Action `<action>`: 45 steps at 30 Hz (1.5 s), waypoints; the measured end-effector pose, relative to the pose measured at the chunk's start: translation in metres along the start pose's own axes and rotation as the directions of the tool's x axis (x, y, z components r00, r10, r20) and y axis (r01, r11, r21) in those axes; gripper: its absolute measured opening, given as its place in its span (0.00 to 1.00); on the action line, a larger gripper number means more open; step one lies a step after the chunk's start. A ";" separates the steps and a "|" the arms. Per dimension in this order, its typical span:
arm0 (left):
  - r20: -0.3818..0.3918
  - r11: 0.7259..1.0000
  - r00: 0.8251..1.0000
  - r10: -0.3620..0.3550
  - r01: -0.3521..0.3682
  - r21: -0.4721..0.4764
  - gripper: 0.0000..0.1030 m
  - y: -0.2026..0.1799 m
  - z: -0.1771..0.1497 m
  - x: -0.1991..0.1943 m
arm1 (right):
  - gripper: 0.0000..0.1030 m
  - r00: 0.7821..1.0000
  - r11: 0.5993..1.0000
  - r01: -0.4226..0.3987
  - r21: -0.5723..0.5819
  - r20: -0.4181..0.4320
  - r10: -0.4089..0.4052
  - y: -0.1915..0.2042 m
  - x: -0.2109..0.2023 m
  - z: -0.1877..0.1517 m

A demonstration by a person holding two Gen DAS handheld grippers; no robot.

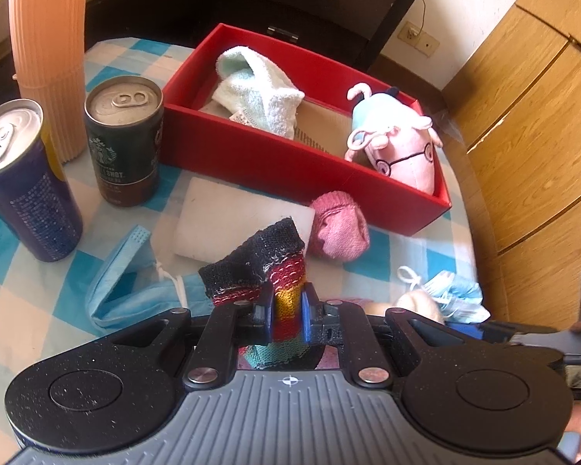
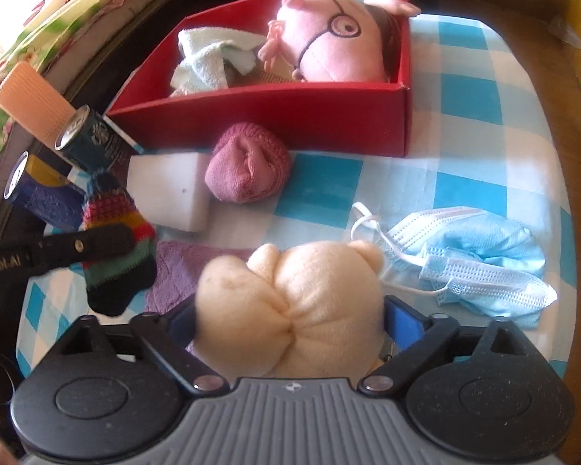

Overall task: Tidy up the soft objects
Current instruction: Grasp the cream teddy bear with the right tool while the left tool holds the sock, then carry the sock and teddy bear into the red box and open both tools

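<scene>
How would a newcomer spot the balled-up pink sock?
Find the red box on the checked cloth. Against its near wall, beside the white foam block, lies the pink sock. It is the only knitted thing rolled into a ball.

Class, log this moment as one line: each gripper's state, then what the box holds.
left gripper: shut on striped sock | right gripper: shut on cream plush | red box: towel, pink pig plush

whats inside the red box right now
The red box holds a pale blue-and-white towel at one end and a pink pig plush at the other, with bare cardboard floor between them. Whatever lies beneath either is covered.
</scene>
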State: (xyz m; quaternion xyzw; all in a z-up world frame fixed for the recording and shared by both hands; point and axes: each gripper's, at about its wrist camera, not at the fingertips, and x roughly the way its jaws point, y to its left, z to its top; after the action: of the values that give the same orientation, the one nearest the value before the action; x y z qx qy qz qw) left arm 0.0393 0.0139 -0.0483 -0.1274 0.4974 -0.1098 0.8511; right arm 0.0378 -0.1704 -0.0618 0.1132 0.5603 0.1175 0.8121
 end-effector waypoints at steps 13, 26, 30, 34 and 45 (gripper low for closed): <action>0.032 1.000 0.999 -0.012 0.012 0.000 0.11 -0.002 0.003 -0.012 | 0.57 0.989 0.996 -0.091 -0.009 0.116 0.092 0.006 -0.046 0.003; 0.131 0.999 0.991 -0.027 0.024 0.022 0.11 -0.025 0.010 -0.048 | 0.57 0.959 0.994 -0.096 -0.046 0.264 0.105 0.022 -0.100 0.009; 0.170 0.999 0.985 -0.018 0.009 0.052 0.11 -0.035 0.021 -0.065 | 0.57 0.947 0.995 -0.073 -0.071 0.307 0.091 0.033 -0.118 0.019; 0.214 0.998 0.977 -0.004 -0.012 0.069 0.11 -0.042 0.036 -0.081 | 0.57 0.929 0.995 -0.046 -0.087 0.362 0.075 0.041 -0.143 0.032; 0.358 0.982 0.933 0.043 -0.105 0.155 0.11 -0.080 0.080 -0.135 | 0.57 0.855 0.991 0.027 -0.128 0.517 0.044 0.069 -0.213 0.067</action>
State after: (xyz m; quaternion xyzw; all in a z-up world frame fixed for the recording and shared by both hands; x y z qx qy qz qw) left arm 0.0397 -0.0104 0.1258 -0.0523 0.3297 -0.0956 0.9378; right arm 0.0226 -0.1763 0.1716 0.0896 0.3116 0.1227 0.9380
